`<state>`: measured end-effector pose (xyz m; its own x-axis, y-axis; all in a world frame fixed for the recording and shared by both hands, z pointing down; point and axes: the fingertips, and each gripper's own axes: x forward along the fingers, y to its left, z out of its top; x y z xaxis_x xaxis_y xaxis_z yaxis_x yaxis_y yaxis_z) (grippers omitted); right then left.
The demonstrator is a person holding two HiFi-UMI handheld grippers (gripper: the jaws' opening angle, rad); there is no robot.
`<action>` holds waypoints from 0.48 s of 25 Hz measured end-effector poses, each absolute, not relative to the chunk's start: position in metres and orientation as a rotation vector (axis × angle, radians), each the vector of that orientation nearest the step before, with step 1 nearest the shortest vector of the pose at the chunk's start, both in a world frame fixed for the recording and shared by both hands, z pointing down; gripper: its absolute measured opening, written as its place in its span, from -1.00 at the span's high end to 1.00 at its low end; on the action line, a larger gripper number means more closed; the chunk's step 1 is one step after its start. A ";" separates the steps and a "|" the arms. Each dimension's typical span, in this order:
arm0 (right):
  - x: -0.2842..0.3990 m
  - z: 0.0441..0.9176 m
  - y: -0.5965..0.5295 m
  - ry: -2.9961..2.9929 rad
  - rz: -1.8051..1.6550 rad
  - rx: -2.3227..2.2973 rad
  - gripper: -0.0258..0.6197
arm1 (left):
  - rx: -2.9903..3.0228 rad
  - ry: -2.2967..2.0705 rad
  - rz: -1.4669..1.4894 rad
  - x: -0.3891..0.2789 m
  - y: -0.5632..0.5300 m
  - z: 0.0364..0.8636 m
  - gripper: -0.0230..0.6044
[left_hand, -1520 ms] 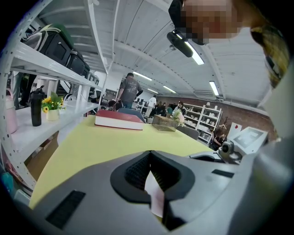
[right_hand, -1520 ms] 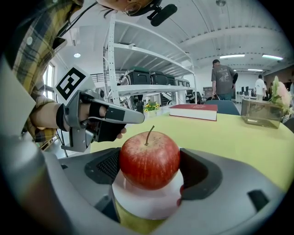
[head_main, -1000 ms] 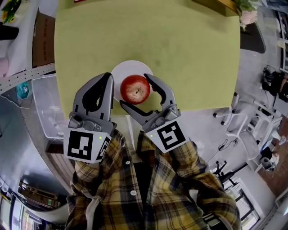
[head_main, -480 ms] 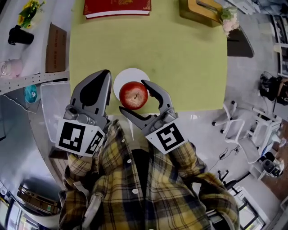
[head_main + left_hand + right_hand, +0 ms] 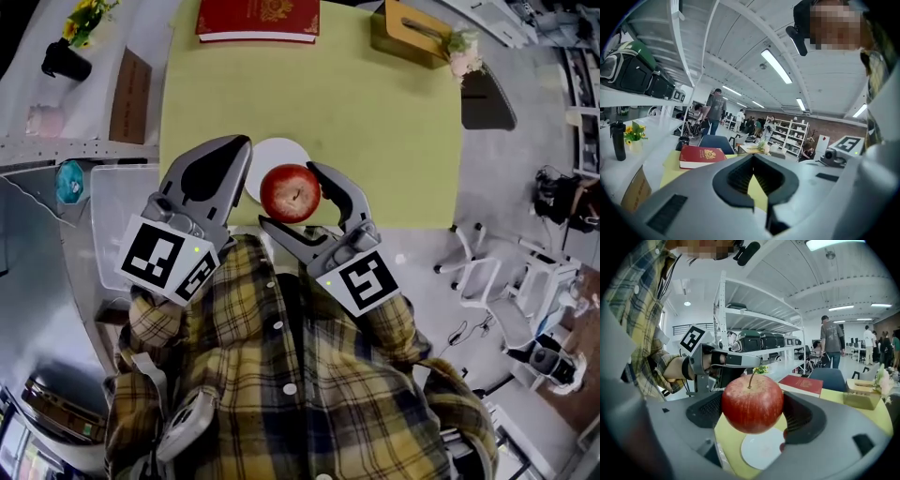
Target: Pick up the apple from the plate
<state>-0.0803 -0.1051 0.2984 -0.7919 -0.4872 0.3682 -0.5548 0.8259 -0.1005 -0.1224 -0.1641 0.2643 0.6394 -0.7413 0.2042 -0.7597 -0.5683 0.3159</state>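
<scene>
The apple (image 5: pixel 752 401) had glossy red skin, finely streaked; the plate (image 5: pixel 761 449) was smooth plain white; the worktop (image 5: pixel 375 122) looked matt yellow-green; the right gripper (image 5: pixel 752 405) and left gripper (image 5: pixel 753 161) were matt grey plastic, their jaws lined with black ribbed pads (image 5: pixel 707 411); the shirt (image 5: pixel 281 394) was woven plaid cloth; the book (image 5: pixel 258 17) had a faintly shiny red cover.

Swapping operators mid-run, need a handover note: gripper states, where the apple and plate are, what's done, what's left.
Right gripper: fingers shut on the apple, stem up.
Left gripper: fingers shut, nothing between them, held next to the right one.
Plate: bare, on the green table near its front edge; the apple hangs clear above it.
Done: apple is off the plate.
Left: nothing of the pick itself; just hold the grip steady.
</scene>
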 end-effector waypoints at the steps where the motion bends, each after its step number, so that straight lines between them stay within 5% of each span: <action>1: -0.081 0.295 -0.104 -2.682 0.284 0.784 -0.26 | 2.497 -1.188 0.069 -0.123 -0.163 0.261 0.91; 12: -0.092 0.274 -0.080 -2.715 0.241 0.710 -0.26 | 2.599 -1.158 0.101 -0.119 -0.146 0.235 0.91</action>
